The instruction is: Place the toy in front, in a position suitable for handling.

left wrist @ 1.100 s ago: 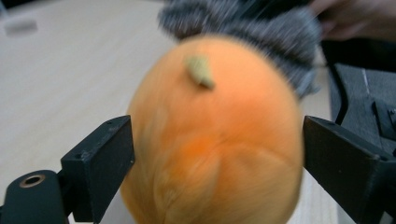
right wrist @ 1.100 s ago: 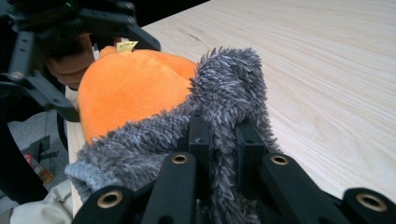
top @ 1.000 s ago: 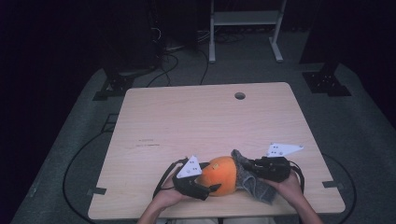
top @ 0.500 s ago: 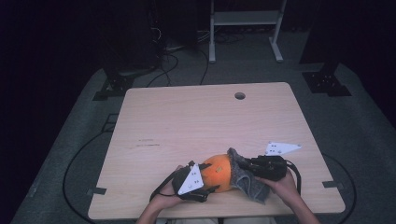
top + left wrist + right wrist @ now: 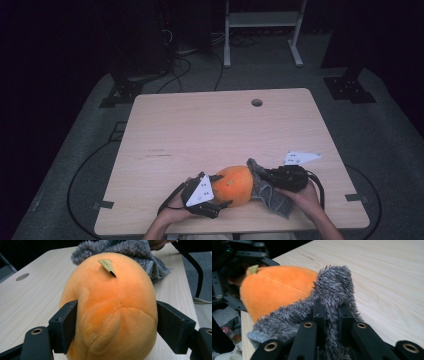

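The left gripper (image 5: 220,192) has its two black fingers (image 5: 63,326) set wide on either side of an orange plush toy (image 5: 234,185), which sits between them on the counter (image 5: 210,130). In the left gripper view the left-hand finger lies against the toy's flank and the right-hand finger (image 5: 172,327) stands right at its other flank; whether that one presses or merely touches is hard to tell. These fingers have just been opening, with the toy between them. A small olive tag (image 5: 107,265) sticks up from the top of the toy, beyond the fingers.

The right gripper (image 5: 262,176) has its fingers (image 5: 319,315) nearly together, pinched on a fold of grey fluffy cloth (image 5: 267,192). In the right gripper view the cloth (image 5: 334,287) rises in a hump straight out from between the fingers and drapes down to their left. The orange toy (image 5: 277,292) lies just past the fingertips, touching the cloth on the side away from the right hand (image 5: 305,192).

Seen from above, toy and cloth lie near the person's edge of the counter, the toy between the two grippers, with the left hand (image 5: 175,212) behind its gripper. A small round hole (image 5: 257,102) in the counter lies far beyond both sets of fingers
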### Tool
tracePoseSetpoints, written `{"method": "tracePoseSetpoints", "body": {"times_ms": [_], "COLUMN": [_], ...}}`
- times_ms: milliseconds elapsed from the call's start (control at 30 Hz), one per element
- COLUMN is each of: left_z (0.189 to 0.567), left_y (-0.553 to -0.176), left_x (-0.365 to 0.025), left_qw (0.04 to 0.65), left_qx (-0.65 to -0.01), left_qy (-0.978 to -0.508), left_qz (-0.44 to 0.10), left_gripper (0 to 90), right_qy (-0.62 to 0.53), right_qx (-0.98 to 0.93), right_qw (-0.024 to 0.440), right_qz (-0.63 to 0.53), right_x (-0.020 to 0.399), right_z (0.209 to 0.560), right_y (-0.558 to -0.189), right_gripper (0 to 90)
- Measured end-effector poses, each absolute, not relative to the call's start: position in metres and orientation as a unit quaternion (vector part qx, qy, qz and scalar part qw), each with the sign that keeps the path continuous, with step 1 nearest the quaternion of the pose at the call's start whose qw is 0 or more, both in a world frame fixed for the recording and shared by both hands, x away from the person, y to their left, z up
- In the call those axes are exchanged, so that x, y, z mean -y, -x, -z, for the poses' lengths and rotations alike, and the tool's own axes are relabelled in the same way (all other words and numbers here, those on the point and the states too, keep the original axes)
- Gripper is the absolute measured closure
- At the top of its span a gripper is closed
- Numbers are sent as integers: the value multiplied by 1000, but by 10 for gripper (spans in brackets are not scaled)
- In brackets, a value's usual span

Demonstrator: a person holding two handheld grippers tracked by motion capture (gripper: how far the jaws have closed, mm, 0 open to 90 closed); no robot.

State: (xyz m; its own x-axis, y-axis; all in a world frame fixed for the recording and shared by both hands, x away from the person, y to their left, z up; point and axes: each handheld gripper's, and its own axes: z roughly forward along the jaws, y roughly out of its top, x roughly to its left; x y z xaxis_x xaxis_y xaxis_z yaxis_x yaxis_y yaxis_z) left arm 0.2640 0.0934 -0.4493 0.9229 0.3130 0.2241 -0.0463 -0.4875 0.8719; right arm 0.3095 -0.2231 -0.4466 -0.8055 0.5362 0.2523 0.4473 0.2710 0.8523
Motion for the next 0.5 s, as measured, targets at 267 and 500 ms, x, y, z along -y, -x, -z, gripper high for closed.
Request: {"method": "tracePoseSetpoints", "body": {"times_ms": [267, 500], "left_z": [451, 451], "left_y": [-264, -263], "left_x": [-94, -90], "left_qw": [502, 500], "left_qx": [-81, -73], "left_qy": [-842, -844], "left_qz": [-180, -181], "left_gripper": [230, 231], "right_qy": [-301, -285], "right_qx": [-796, -793], "right_qw": [54, 46], "right_qz": [-523, -536], "right_x": [229, 220], "right_z": [437, 435], "right_y": [-305, -306], "right_gripper": [799, 799]}}
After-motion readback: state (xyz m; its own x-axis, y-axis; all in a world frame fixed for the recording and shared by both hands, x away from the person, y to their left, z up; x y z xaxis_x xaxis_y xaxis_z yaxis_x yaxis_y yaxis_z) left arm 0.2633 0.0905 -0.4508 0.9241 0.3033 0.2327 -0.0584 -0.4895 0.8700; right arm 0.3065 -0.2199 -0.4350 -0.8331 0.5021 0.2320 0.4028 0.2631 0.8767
